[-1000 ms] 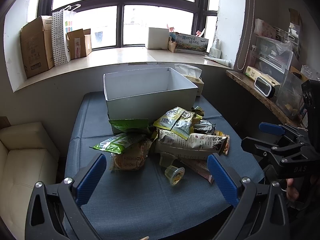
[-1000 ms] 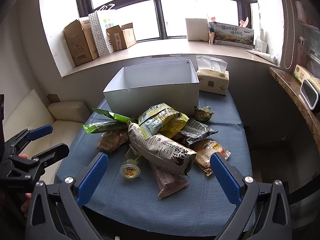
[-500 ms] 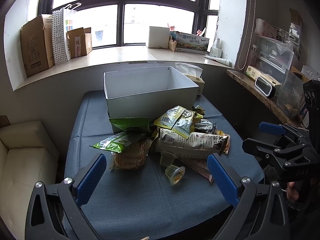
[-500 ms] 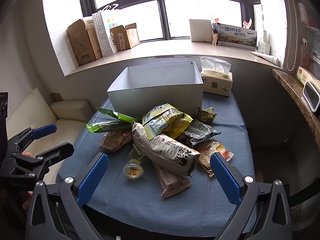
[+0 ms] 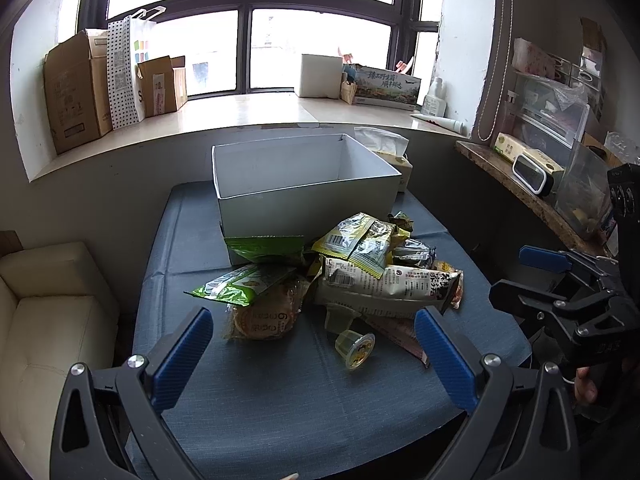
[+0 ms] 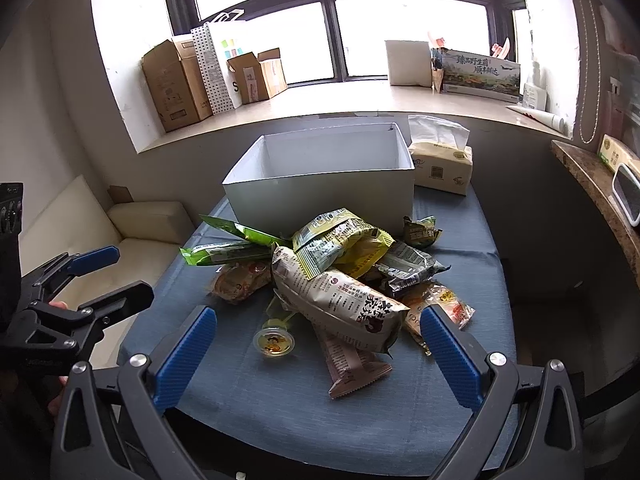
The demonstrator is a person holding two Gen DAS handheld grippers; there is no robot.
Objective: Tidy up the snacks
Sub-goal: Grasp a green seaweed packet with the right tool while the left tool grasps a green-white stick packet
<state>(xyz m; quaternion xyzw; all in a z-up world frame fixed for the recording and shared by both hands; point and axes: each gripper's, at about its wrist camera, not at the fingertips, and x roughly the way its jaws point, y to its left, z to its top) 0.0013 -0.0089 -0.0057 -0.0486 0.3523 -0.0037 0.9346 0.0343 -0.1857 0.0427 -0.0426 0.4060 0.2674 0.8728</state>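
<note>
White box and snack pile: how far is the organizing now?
Nothing looks done: no snack shows in the visible part of the white box. Nothing is in hand: left gripper and right gripper are open. Left: the whole snack pile on the table.

Room: large dark-framed window (image 5: 248, 28), bright daylight, overexposed. Deep pale sill (image 5: 240, 114) carrying cardboard boxes (image 5: 76, 92), a dotted paper bag (image 5: 128, 68) and a white box (image 5: 318, 76). White walls (image 6: 52, 92). Cream sofa (image 5: 48, 308) at left. Stone-topped shelf (image 5: 516, 188) at right, with clear storage bins (image 5: 548, 116). Table under blue cloth (image 5: 280, 392).
</note>
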